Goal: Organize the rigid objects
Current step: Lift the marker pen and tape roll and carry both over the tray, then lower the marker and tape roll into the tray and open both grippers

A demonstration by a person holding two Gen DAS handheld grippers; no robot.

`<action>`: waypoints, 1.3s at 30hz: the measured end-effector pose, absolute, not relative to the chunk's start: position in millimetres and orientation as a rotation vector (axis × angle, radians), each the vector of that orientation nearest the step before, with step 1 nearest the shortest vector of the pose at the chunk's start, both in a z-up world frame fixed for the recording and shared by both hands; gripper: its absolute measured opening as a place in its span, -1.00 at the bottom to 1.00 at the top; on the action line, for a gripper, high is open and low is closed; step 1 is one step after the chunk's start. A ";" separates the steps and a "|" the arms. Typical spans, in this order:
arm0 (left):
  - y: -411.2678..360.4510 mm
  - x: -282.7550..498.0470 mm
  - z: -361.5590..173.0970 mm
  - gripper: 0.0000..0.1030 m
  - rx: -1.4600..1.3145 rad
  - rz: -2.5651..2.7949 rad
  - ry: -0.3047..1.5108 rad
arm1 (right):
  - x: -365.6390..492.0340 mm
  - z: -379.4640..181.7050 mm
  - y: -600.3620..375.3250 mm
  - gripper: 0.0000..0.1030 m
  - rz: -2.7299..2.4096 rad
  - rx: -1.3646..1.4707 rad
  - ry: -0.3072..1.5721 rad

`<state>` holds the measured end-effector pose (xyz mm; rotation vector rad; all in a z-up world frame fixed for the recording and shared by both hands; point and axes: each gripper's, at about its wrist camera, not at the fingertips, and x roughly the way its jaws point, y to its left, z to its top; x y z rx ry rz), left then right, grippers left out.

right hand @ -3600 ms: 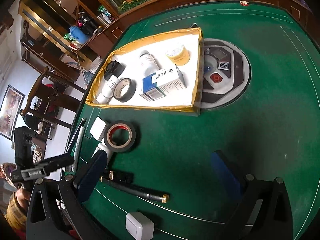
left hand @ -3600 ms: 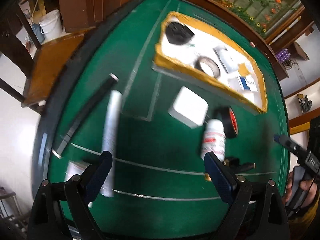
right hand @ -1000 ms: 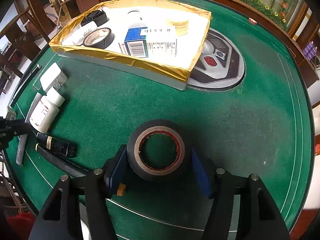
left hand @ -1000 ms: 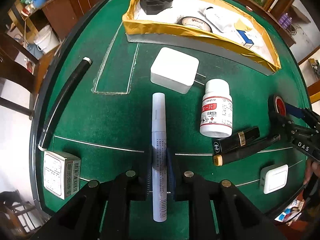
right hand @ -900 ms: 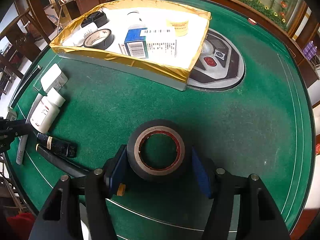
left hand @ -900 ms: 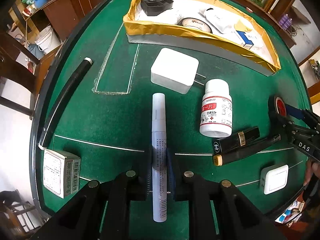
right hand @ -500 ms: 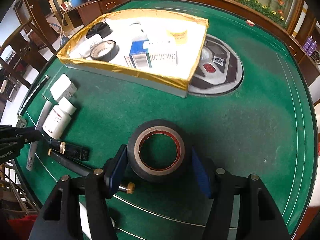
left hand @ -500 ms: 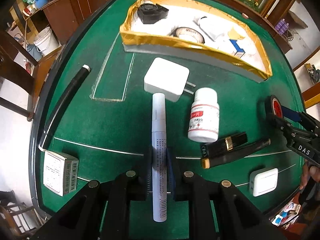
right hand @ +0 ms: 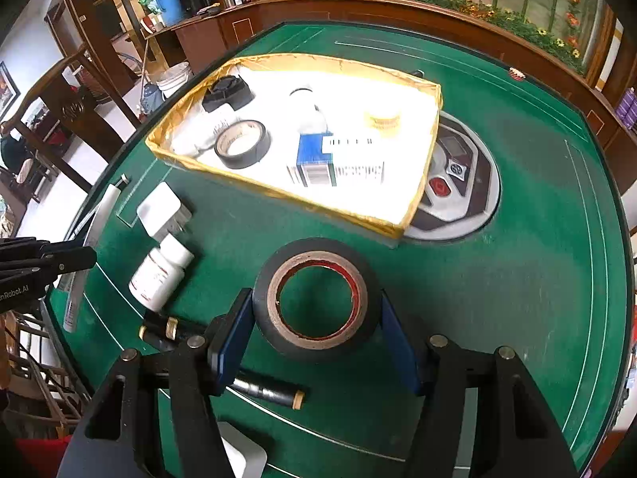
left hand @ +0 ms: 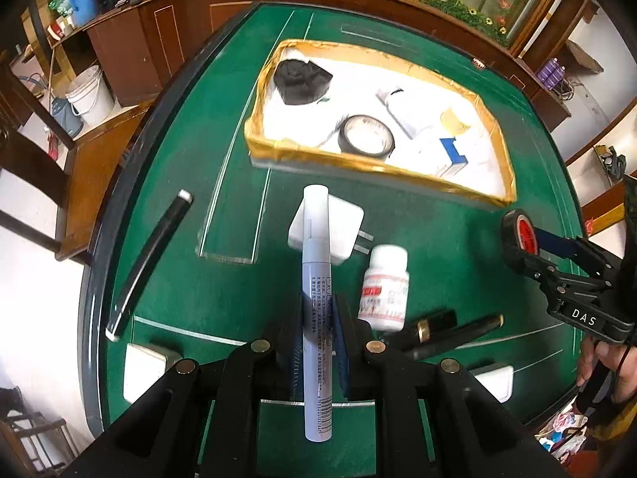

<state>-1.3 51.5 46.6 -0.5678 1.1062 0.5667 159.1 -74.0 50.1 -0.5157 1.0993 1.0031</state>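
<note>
Left gripper (left hand: 317,318) pinches the white marker pen (left hand: 315,279) at mid-barrel, pen pointing forward along the fingers toward the tray (left hand: 398,167), apparently lifted off the felt; right gripper (right hand: 314,342) clamps the black tape roll (right hand: 316,298) across its outer wall, roll held flat with its hole facing up, near the tray's front edge but not over it.

Progress, judged from how things lie: roughly midway. Already inside the gold-rimmed tray: a second tape roll (right hand: 241,144), a black cap-like part (right hand: 227,95), a blue-and-white box (right hand: 336,159), a small yellow jar (right hand: 381,119), and a white bottle (right hand: 304,109) that is overexposed, so hard to make out.

Both held items not yet in the tray; each looks one carry-and-release away.

Left out on the green table (right hand: 517,279): white plug adapter (left hand: 338,231) just behind the pen tip; white pill bottle (left hand: 384,286) lying on its side; black-and-gold lipstick tube (left hand: 432,323) beside a long dark pen (left hand: 458,336); black rod (left hand: 149,261) near the table's left rim; a white box (left hand: 143,370) at the near left; a white square block (left hand: 491,382) at the near right, partly hidden by the gripper frame.

Seven loose pieces plus the two in hand, by this count; the tray has bare floor toward its right end.
</note>
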 end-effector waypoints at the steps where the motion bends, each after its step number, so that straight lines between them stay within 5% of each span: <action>1: 53.7 1.4 48.6 -0.72 -0.567 0.560 1.105 | 162.9 50.9 -71.6 0.20 1.012 -0.507 1.116; 39: 145.9 162.4 27.8 -0.73 -0.721 0.388 1.135 | 247.6 16.6 18.8 0.19 0.986 -0.592 1.391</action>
